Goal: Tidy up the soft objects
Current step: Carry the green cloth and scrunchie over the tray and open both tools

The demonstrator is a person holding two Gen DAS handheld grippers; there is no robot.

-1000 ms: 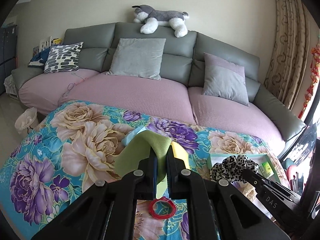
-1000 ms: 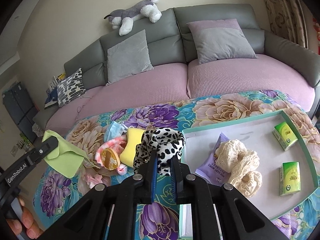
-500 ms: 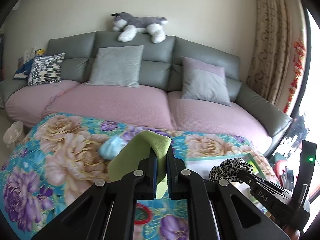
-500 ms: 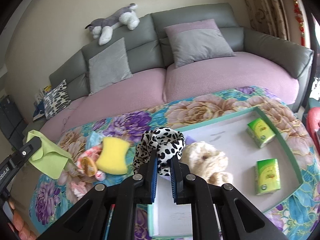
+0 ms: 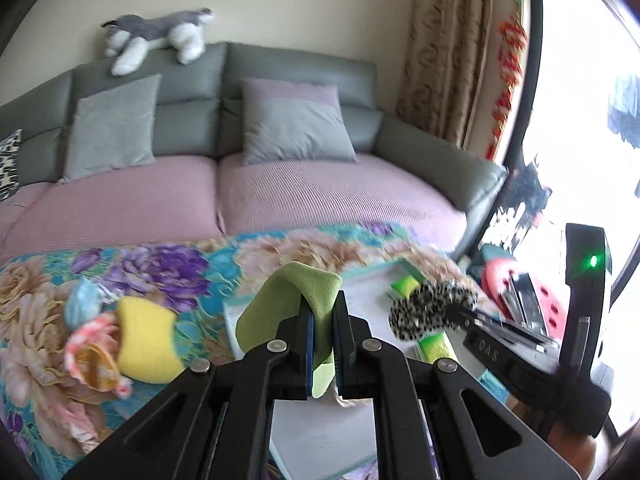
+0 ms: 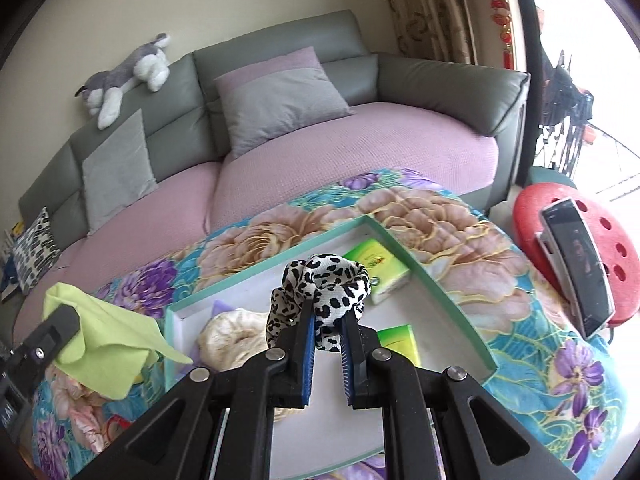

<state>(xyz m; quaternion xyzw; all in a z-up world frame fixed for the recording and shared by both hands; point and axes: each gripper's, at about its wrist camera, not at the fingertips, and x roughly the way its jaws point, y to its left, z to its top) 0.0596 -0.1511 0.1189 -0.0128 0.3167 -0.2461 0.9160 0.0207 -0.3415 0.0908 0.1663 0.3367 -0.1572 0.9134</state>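
Note:
My left gripper [image 5: 320, 312] is shut on a folded lime-green cloth [image 5: 280, 304], held above the left edge of the white tray [image 5: 320, 432]. The same cloth [image 6: 108, 344] hangs at the left of the right wrist view. My right gripper [image 6: 327, 322] is shut on a black-and-white leopard-print scrunchie [image 6: 324, 284], lifted over the tray's white floor [image 6: 432, 320]. A cream lace scrunchie [image 6: 228, 336] and green tissue packs [image 6: 376, 264] lie in the tray. On the floral cloth to the left sit a yellow sponge [image 5: 146, 344], a pink scrunchie [image 5: 94, 356] and a light-blue item [image 5: 82, 304].
The tray has a mint-green rim [image 6: 440, 284] and rests on a floral-covered table [image 6: 500, 280]. Behind it is a pink-and-grey sofa [image 6: 320, 152] with cushions and a plush dog [image 6: 124, 72]. A red stool [image 6: 624, 256] holding a phone stands at the right.
Both grippers have swung rightward across the table with their loads. The leopard scrunchie is now over the tray's middle, and the green cloth has come from the table's left side to the tray's left edge.

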